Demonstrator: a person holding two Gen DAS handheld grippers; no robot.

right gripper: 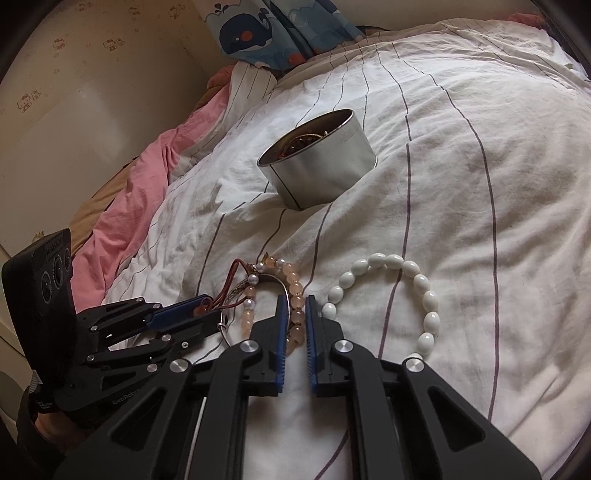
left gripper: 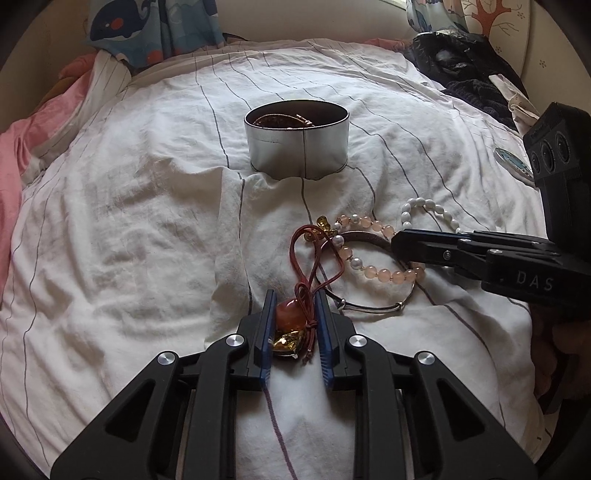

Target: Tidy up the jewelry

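A round silver tin (left gripper: 297, 142) with jewelry inside stands on the striped white bedsheet (left gripper: 129, 221); it also shows in the right wrist view (right gripper: 321, 162). My left gripper (left gripper: 293, 302) is shut on a red-cord necklace with an orange stone pendant (left gripper: 290, 314). My right gripper (right gripper: 297, 304) is shut on a pink bead bracelet (right gripper: 295, 284), also in the left wrist view (left gripper: 384, 273). A white bead bracelet (right gripper: 391, 262) lies just right of it. A thin silver bangle (left gripper: 369, 306) lies under the pile.
A pink blanket (right gripper: 140, 206) lies at the bed's left edge. A whale-print curtain (left gripper: 155, 26) hangs behind. Dark clothes (left gripper: 465, 70) and a small blue oval object (left gripper: 513, 162) lie at the right.
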